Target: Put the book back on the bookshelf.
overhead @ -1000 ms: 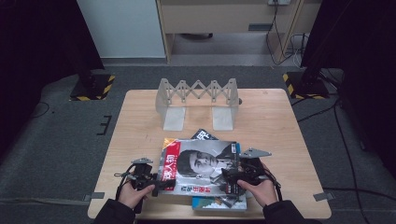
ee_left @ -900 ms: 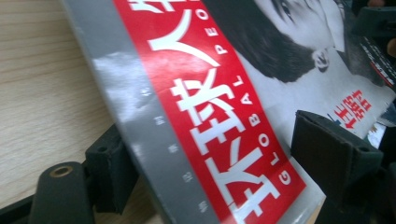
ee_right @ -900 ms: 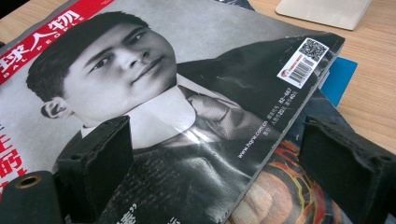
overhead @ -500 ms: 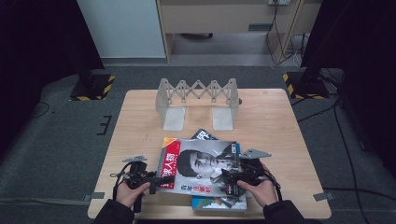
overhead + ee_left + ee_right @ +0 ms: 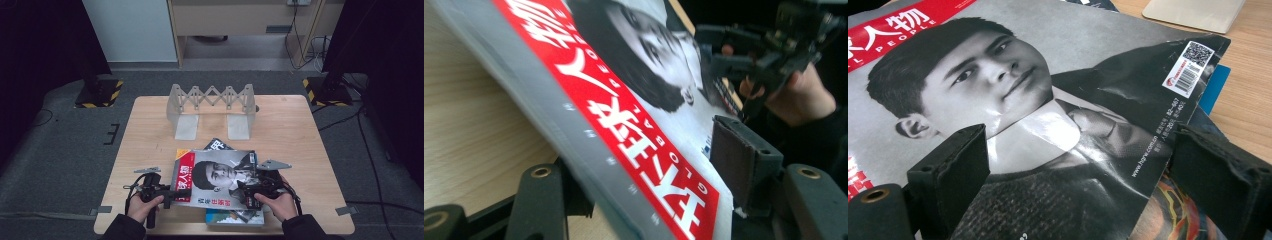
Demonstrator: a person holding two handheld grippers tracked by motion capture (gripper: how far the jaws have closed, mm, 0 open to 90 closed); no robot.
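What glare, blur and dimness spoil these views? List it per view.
High view: table evenly lit, surroundings dark. Left gripper view: magazine spine close and blurred, far hand soft. Right gripper view: white glare on the magazine cover below the chin, near jaws out of focus.

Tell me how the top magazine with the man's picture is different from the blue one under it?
The top magazine has a grey cover with a portrait and a red strip down one side; the blue magazine shows a bright blue cover. The top magazine lies in full sight, while the blue magazine is mostly covered, peeking out at the near edge. The left gripper has the top magazine's edge between its jaws, which have just been closing; the blue magazine has none. Both lie in one pile on the wooden table.
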